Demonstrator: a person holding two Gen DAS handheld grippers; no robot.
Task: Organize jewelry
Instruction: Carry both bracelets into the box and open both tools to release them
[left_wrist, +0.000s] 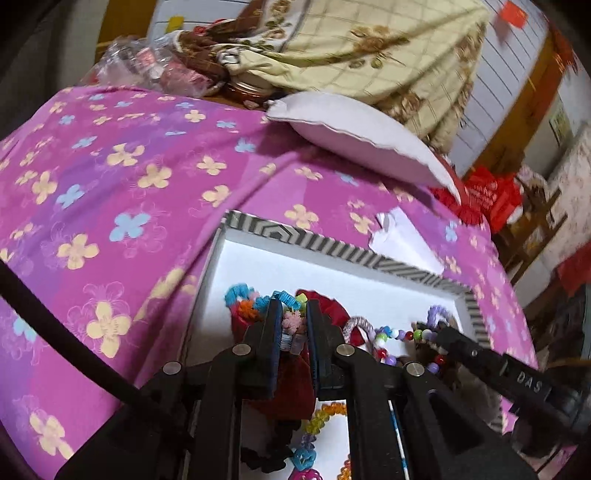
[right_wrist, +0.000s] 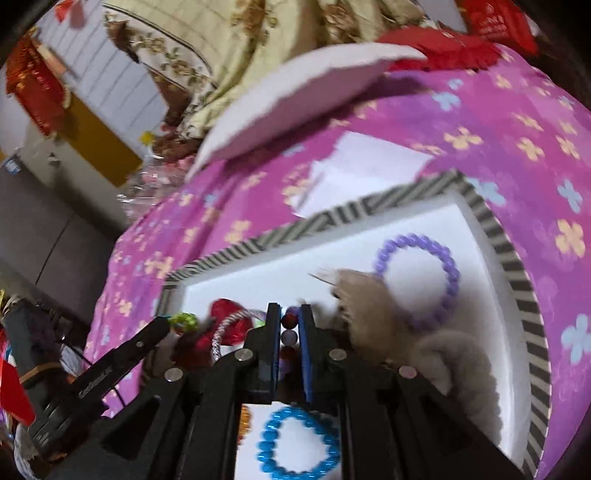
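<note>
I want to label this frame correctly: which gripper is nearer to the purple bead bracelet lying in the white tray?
Right. The right gripper hangs just beside the purple bead bracelet, in the same part of the tray. The left gripper is farther, over the red pouch.

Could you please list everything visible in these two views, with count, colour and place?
box: one, white inside, striped rim, on the bedspread
bedspread: one, pink with flowers, under the box
purple bracelet: one, far right of box
blue bracelet: one, near side of box
furry scrunchie: one, beige, beside purple bracelet
red pouch: one, in box
multicoloured bead strand: one, between the grippers
pillow: one, white, behind box
left gripper: black, closed on small colourful pieces
right gripper: black, closed on beads
</note>
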